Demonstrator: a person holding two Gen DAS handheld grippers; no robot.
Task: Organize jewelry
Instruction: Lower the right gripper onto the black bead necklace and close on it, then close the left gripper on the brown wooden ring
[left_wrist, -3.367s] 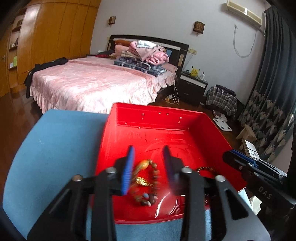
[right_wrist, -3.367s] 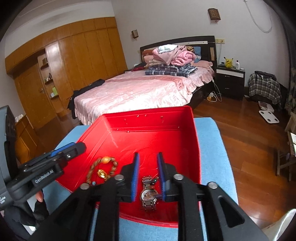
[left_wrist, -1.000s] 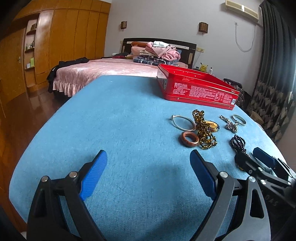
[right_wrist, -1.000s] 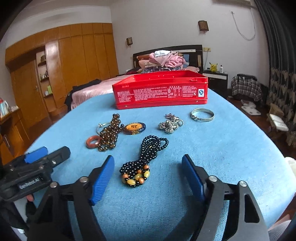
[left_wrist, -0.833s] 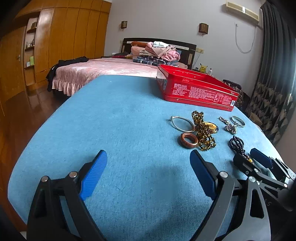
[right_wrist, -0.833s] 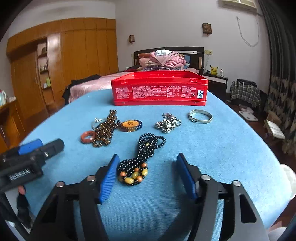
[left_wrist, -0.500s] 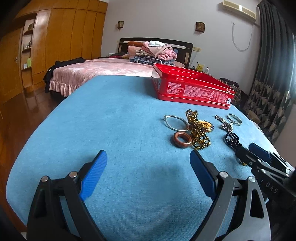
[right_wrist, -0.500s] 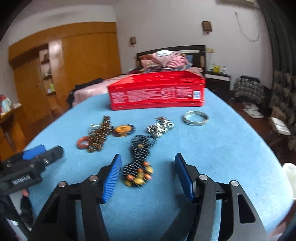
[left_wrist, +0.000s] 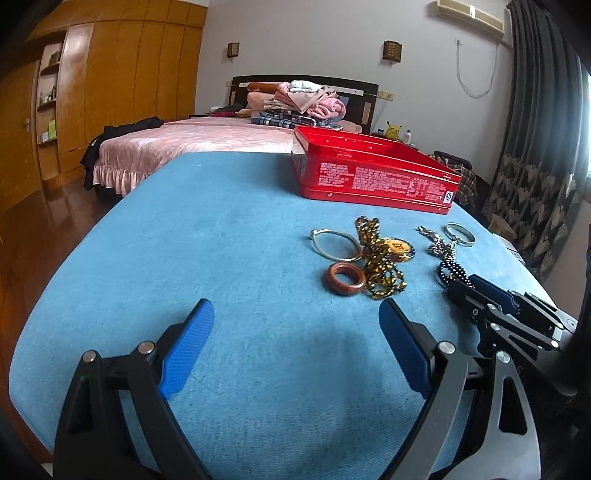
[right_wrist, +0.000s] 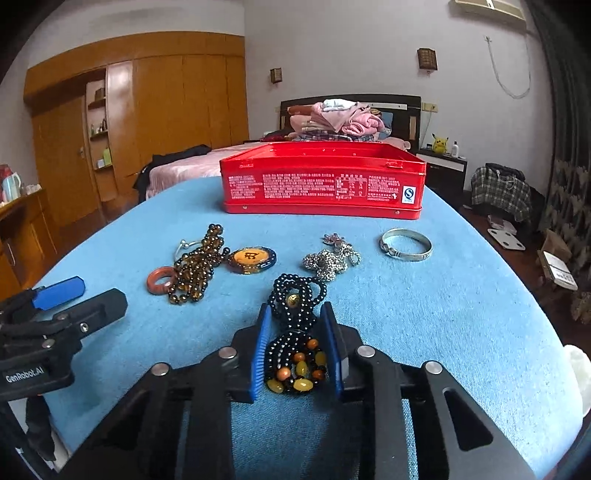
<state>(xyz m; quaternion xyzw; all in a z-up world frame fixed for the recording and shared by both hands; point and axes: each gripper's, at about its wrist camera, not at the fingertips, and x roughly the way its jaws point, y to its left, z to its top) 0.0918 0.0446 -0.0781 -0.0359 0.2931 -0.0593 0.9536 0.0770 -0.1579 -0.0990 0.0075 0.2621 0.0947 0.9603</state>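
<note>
Ample bare blue tabletop (left_wrist: 221, 229) before left tool (left_wrist: 295, 332)

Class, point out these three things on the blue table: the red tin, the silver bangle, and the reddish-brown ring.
red tin (right_wrist: 317, 188), right wrist view, printed front wall.
silver bangle (right_wrist: 405, 255), right wrist view, near rim.
reddish-brown ring (left_wrist: 334, 282), left wrist view, left band.

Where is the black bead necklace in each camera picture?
Left wrist view: black bead necklace lies at far right, partly hidden behind the right gripper.
Right wrist view: black bead necklace sits low in the middle, between the right gripper's closing jaws.
Shared landmark: the red tin box stands behind it.
</note>
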